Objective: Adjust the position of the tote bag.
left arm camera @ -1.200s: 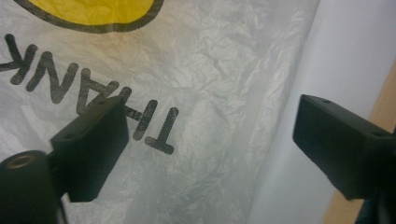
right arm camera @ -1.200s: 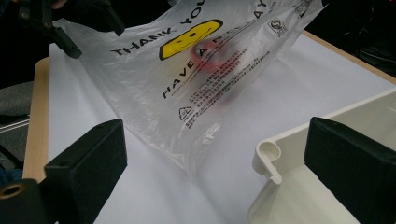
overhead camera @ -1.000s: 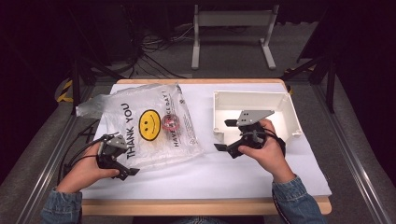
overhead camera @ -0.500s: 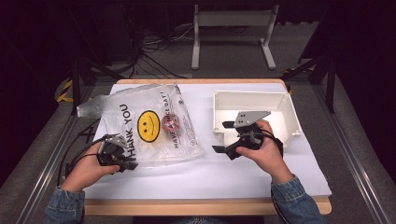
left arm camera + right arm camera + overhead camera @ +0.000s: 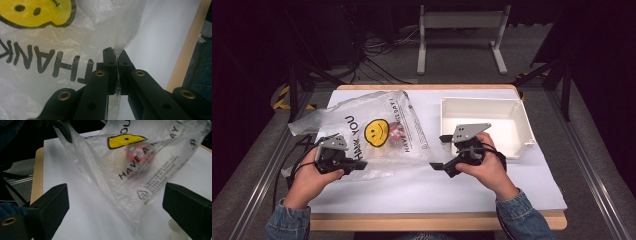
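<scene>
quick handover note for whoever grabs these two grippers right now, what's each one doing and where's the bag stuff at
Left gripper: jaws have just closed on the near edge of the plastic bag, film pinched between them, that edge lifted off the table.
Right gripper: jaws wide open, nothing held, aimed at the bag's other near edge.
Things: the smiley bag lies on the white sheet, a red item inside it. The white bin stands to the right; I see nothing in it.
Done: one edge of the bag gripped.
Left, as I judge it: grip the bag's other side with the right gripper, spread the mouth, get the item out, probably into the bin.
</scene>
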Available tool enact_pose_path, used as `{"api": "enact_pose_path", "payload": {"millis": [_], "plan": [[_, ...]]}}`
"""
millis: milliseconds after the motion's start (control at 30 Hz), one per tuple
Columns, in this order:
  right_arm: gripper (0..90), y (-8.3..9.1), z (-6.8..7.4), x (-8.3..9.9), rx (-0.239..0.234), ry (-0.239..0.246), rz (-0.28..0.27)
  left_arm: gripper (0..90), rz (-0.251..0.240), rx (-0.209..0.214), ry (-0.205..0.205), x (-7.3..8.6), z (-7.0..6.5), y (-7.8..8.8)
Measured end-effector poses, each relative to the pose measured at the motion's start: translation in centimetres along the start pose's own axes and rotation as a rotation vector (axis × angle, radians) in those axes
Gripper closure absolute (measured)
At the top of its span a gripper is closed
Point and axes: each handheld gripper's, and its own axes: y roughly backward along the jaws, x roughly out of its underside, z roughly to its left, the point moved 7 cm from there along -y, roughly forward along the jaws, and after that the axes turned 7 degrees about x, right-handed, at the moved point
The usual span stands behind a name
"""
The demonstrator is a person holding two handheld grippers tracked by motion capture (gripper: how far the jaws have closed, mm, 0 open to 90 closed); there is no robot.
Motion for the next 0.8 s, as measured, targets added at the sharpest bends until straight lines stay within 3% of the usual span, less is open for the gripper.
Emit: {"api": "enact_pose_path", "payload": {"millis": [167,300,467,800], "plan": [[8.5,-1.0,1.3,-0.5,-0.017,0.023,-0.021,87.9,-0.037,-0.011,-0.03,-1.1,-0.9,-0.6],[11.3,-2.0,2.2,-0.6,-0.022,0.034,-0.031,87.4,-0.044,0.003,-0.048,-1.8,-1.6,-1.4],[17.5,-3.1,2.5,-1.3,0.016,-0.012,-0.104,86.7,-0.037,0.009,-0.045,-2.0,-2.1,-2.1],[18.6,-6.8,3.8,-1.3,0.006,0.011,-0.096,86.7,-0.046,0.003,-0.06,-2.3,-2.5,-2.3]]}}
